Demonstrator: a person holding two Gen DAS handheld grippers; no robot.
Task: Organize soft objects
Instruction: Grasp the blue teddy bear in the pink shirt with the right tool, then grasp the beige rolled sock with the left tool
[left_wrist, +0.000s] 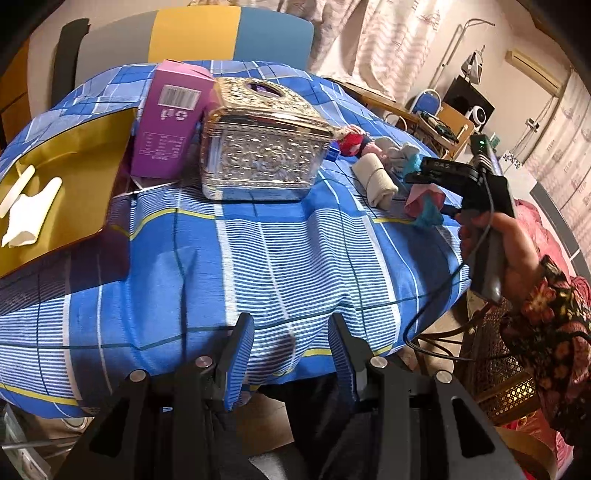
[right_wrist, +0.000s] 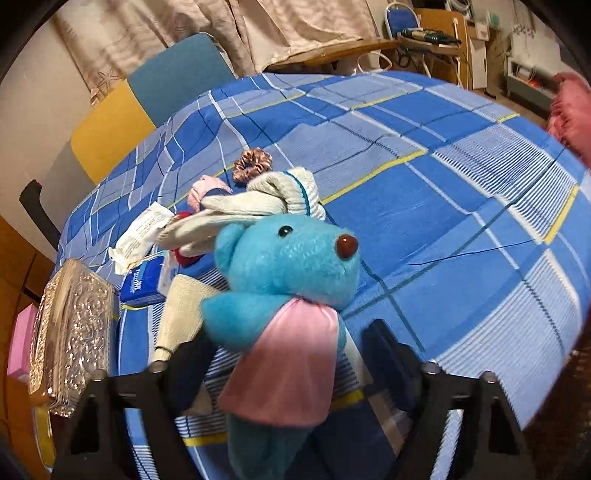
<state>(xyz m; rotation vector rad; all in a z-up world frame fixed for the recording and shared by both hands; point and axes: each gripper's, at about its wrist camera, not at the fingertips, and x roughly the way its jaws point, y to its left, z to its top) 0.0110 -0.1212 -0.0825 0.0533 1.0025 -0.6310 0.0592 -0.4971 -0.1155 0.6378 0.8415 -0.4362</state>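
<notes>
Between the right gripper (right_wrist: 284, 354) jaws a blue plush bear (right_wrist: 288, 266) is held; left gripper (left_wrist: 291, 354) stands wide, empty. Transfer is judged underway; a destination is required.

Ahead of the left fingers, an ornate silver tissue box (left_wrist: 264, 147) stands on the blue checked cloth (left_wrist: 288, 258), with a purple carton (left_wrist: 168, 122) touching its left side. Farther left of those fingers lies a gold bag (left_wrist: 70, 184). Left of the right fingers, a small blue packet (right_wrist: 142, 282) lies near a crumpled white wrapper (right_wrist: 142, 230).
</notes>
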